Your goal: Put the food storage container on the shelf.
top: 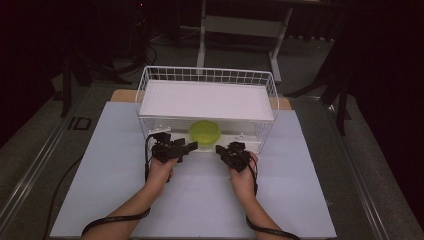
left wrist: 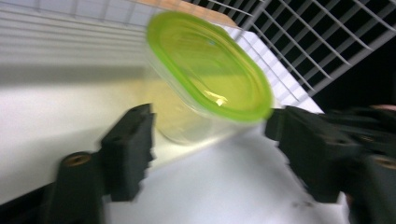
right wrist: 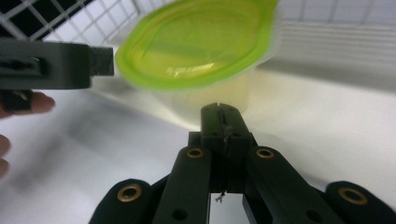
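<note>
A clear tub with a lime-green lid (top: 205, 131) stands under the front edge of a white wire basket (top: 210, 75). My left gripper (top: 187, 146) is open at the tub's left front. In the left gripper view the tub (left wrist: 210, 65) sits tilted and blurred just ahead of the gap between the spread jaws of the left gripper (left wrist: 210, 123), and the pads do not press on it. My right gripper (top: 222, 149) is at the tub's right front. In the right gripper view the right gripper (right wrist: 219, 109) has its jaws shut together with nothing held, just short of the tub's clear wall (right wrist: 210, 93).
A white board (top: 205, 100) lies flat on top of the basket, over the tub. The basket stands on a pale mat (top: 200, 200) covering the table. Wire mesh (left wrist: 327, 42) closes the basket's side and back. A dark floor and a stand's legs (top: 240, 30) lie beyond.
</note>
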Motion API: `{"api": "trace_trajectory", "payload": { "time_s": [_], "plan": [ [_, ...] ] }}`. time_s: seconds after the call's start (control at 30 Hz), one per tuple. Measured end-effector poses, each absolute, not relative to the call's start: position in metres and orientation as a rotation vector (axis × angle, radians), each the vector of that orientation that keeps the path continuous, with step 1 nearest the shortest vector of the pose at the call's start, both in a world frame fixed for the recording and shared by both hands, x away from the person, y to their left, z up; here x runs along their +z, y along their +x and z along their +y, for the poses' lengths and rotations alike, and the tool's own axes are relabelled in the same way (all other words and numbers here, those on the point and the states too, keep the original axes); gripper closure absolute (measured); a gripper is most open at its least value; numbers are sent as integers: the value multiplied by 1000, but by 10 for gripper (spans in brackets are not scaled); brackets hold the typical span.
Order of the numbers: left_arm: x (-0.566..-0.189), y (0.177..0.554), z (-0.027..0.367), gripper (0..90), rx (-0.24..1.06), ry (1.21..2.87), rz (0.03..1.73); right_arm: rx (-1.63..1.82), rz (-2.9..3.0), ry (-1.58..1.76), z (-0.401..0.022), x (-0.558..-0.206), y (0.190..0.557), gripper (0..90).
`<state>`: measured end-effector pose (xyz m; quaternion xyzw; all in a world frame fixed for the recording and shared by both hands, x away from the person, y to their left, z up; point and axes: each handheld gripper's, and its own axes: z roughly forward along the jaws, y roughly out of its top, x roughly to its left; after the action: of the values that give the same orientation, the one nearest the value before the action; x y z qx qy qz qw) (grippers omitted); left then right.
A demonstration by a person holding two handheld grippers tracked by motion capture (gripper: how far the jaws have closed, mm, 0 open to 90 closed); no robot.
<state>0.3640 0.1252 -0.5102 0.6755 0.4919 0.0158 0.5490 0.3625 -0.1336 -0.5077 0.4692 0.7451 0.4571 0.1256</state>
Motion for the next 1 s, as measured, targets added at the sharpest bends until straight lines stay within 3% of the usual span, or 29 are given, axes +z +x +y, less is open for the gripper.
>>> {"api": "trace_trajectory", "payload": {
  "time_s": [0.2,0.57,1.0],
  "plan": [
    [-509,344,124,10,128,1665,1071,1339,2207,1340,-121,-513,362,900],
    [-504,297,133,10,422,1627,952,1329,2213,1351,-106,-518,373,900],
    [-501,296,128,11,393,1664,915,1331,2208,1360,-94,-512,386,900]
  ]
}}
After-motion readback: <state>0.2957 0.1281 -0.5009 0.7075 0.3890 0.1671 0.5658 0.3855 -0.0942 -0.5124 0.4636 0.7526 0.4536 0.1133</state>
